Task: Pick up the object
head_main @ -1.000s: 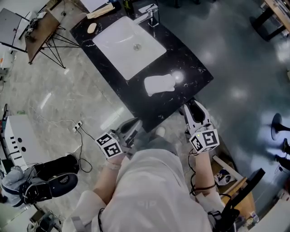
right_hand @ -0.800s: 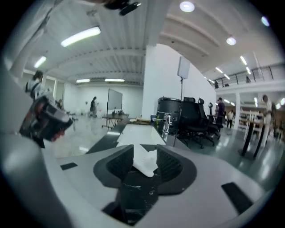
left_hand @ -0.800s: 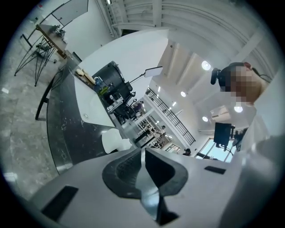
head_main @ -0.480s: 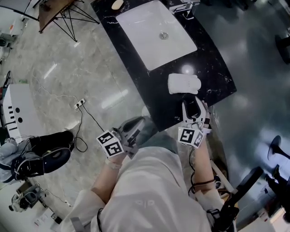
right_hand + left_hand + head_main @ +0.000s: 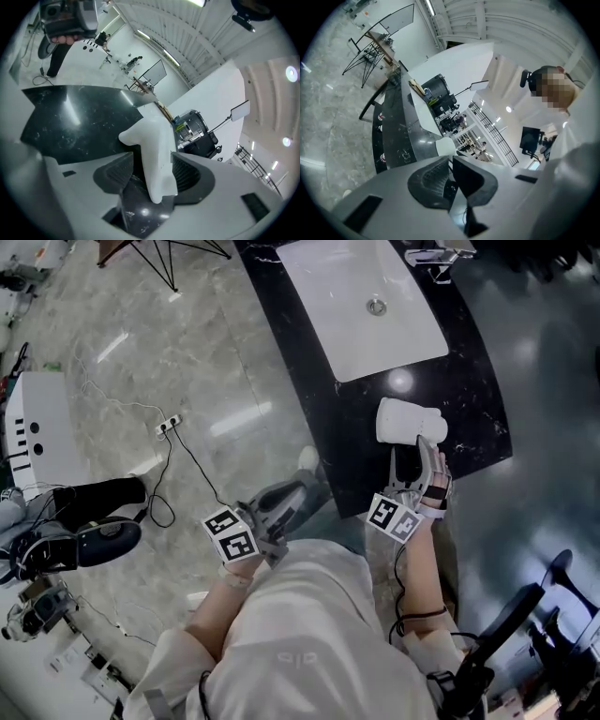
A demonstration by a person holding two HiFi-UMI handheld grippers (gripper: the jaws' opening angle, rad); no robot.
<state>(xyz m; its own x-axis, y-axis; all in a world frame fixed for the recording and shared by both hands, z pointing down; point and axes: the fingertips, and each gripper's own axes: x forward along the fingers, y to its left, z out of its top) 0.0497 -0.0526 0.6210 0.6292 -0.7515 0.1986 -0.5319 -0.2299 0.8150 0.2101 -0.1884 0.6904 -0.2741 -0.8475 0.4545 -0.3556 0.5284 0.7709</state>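
A white, soft-looking object (image 5: 408, 422) lies on the black marble counter (image 5: 469, 381), near its front edge and below the white sink (image 5: 361, 296). My right gripper (image 5: 416, 454) reaches over the counter edge up to this object. In the right gripper view the object (image 5: 157, 140) lies between the jaws of the right gripper (image 5: 152, 165), which are opening; a gap shows at the left pad. My left gripper (image 5: 279, 504) hangs low in front of the counter, away from the object. Its jaws (image 5: 450, 161) stand together with nothing between them.
A faucet (image 5: 436, 256) stands behind the sink. On the marble floor to the left lie a power strip with a cable (image 5: 167, 425), a white box (image 5: 33, 432) and a person's dark shoe (image 5: 89, 540). A black stand (image 5: 506, 624) sits at the lower right.
My right gripper has moved forward from the counter's front edge up to the white object, and its jaws have spread. The left gripper has stayed low in front of the counter.
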